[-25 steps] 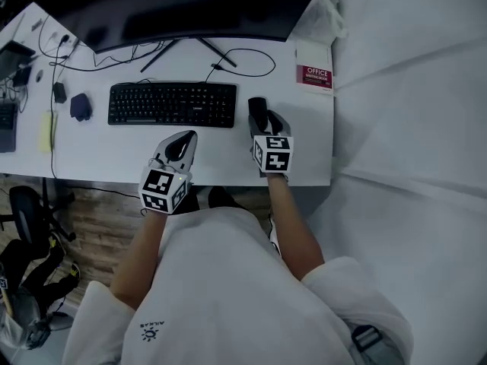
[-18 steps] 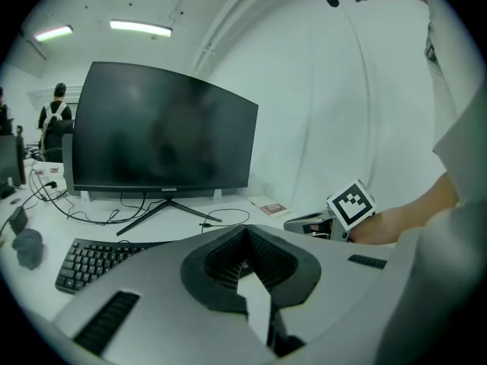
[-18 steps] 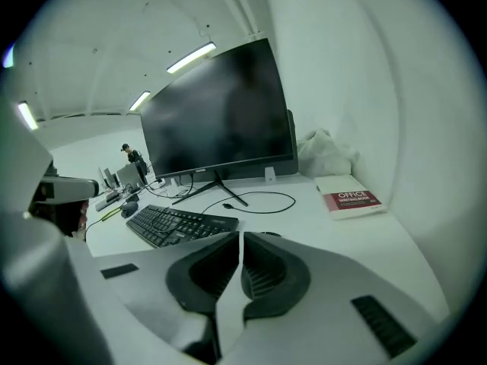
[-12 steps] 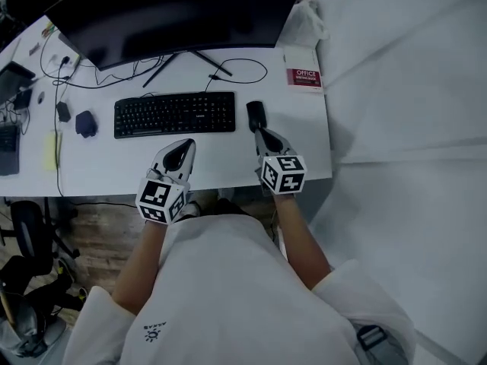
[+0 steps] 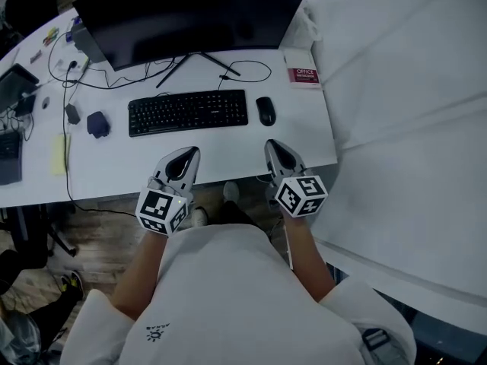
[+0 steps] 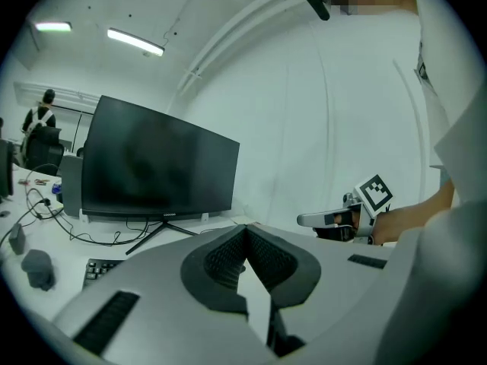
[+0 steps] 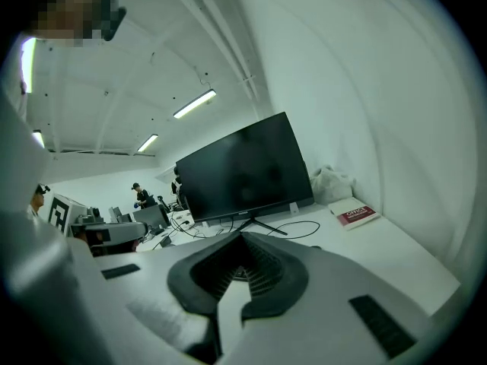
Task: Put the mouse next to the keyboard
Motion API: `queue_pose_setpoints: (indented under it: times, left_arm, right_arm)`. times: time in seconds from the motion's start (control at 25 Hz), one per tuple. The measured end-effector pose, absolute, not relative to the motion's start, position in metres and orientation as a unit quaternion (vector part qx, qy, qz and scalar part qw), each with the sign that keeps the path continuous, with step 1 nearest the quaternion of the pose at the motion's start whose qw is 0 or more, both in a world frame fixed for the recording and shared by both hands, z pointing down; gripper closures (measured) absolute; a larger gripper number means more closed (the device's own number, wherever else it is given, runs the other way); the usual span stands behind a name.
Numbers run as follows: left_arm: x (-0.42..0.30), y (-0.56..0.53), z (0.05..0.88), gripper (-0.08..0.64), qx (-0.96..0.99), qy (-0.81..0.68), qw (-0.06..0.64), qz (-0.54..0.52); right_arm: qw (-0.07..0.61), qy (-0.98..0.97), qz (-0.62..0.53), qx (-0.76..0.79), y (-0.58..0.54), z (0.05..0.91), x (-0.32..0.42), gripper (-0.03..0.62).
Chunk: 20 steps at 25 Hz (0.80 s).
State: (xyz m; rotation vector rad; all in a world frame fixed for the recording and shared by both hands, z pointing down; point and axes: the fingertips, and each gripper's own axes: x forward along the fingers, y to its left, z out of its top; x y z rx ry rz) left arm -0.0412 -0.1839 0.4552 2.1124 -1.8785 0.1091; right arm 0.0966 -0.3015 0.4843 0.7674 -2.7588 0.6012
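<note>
Seen from the head view, the black mouse (image 5: 265,111) lies on the white desk (image 5: 114,166) just beside the right end of the black keyboard (image 5: 188,112), level with it and apart from both tools. The left gripper (image 5: 185,152) is held nearer the person than the keyboard, over the desk's near edge, its tip pointing toward the keys. The right gripper (image 5: 275,146) is held nearer the person than the keyboard's right end, clear of the mouse. A dark monitor (image 5: 190,14) stands beyond the keyboard, a red-and-white booklet (image 5: 303,75) lies beyond and to the right of it, and a small dark object (image 5: 97,124) sits off its left end. In the left gripper view, that tool's ribbed jaws are pressed together with nothing between them. A corner of the keyboard shows low at the left under the monitor, and the right gripper's marker cube (image 6: 375,195) appears to the right. In the right gripper view, that tool's jaws are likewise closed tight and empty, raised above the desk. The monitor and the booklet lie ahead of them, and cables (image 7: 300,230) trail across the desk in front of the monitor's stand.
</note>
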Motion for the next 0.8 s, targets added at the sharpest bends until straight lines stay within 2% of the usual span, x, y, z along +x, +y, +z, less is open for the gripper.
queue_pose_setpoints:
  times: [0.4,0.8]
  left_arm:
    - [-0.058,-0.136,0.442,0.554,0.747,-0.648,0.145,0.027]
    - [-0.059,-0.133,0.424,0.554,0.722,-0.682,0.121,0.008]
  right_arm:
    - [0.069,-0.94,0.181,0.282,-0.238,0.447,0.109,0.575]
    - [0.064,-0.952,0.151,0.26,-0.244,0.43,0.124,0.575]
